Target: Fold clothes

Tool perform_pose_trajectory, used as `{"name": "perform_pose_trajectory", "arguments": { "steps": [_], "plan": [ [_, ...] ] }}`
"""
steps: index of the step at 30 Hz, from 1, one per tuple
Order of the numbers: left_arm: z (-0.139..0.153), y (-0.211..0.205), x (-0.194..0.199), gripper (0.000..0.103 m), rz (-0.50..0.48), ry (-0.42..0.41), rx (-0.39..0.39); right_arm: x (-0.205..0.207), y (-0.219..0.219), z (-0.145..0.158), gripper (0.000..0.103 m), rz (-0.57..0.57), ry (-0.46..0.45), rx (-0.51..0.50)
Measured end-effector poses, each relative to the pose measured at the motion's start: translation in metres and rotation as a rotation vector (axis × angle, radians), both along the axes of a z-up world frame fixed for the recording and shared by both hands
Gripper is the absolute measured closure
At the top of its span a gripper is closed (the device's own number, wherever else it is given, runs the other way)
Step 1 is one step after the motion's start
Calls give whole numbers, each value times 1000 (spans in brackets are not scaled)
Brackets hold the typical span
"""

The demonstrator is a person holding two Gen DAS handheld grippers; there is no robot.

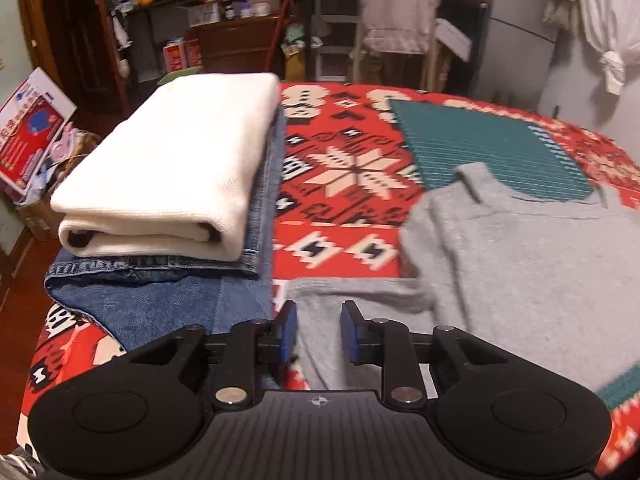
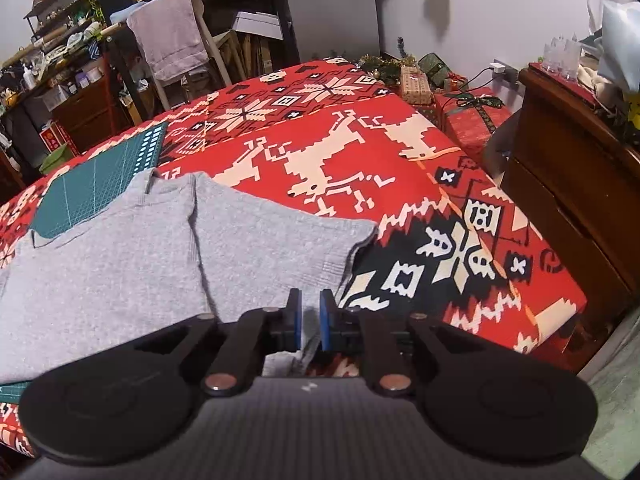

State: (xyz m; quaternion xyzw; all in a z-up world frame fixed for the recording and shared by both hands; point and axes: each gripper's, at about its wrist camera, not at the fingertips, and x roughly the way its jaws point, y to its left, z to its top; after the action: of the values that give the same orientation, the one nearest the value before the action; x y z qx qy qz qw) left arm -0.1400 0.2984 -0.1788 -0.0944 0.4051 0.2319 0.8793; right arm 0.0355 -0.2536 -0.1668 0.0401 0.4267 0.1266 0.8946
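A grey sweater [image 1: 520, 264] lies flat on the red patterned table cover, partly over a green cutting mat [image 1: 480, 148]. One sleeve [image 1: 340, 300] runs toward my left gripper [image 1: 319, 328], which is open above the sleeve's end with grey fabric showing between the blue pads. In the right wrist view the other sleeve is folded over the sweater [image 2: 120, 272]. My right gripper [image 2: 311, 320] sits at the sweater's near right edge with its pads close together and grey fabric pinched between them.
A folded cream garment [image 1: 172, 160] rests on folded blue jeans [image 1: 160, 300] at the table's left. A chair draped with a towel [image 1: 396, 12] stands behind the table. Wrapped gift boxes [image 2: 468, 116] and a wooden dresser [image 2: 568, 168] stand to the right.
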Motion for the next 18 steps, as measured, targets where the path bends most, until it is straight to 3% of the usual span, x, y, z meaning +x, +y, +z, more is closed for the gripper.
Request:
{"name": "perform_pose_trajectory", "arguments": {
  "steps": [4, 8, 9, 10, 11, 13, 18],
  "plan": [
    [-8, 15, 5, 78, 33, -20, -44, 1, -4, -4, 92, -9, 10, 20],
    [-11, 12, 11, 71, 7, -39, -14, 3, -5, -7, 92, -9, 18, 31],
    [-10, 11, 11, 74, 2, -43, -16, 3, -5, -7, 92, -8, 19, 33],
    [-10, 10, 11, 83, -2, -48, -18, 3, -5, -8, 92, -8, 19, 34],
    [-10, 10, 11, 99, -13, -52, -33, 3, -5, -8, 92, -7, 19, 36],
    [-5, 7, 7, 99, 3, -59, -42, 4, -6, -9, 92, -9, 20, 40],
    [28, -12, -24, 99, 58, -113, 47, 5, -4, -7, 91, 0, 9, 35]
  ]
}}
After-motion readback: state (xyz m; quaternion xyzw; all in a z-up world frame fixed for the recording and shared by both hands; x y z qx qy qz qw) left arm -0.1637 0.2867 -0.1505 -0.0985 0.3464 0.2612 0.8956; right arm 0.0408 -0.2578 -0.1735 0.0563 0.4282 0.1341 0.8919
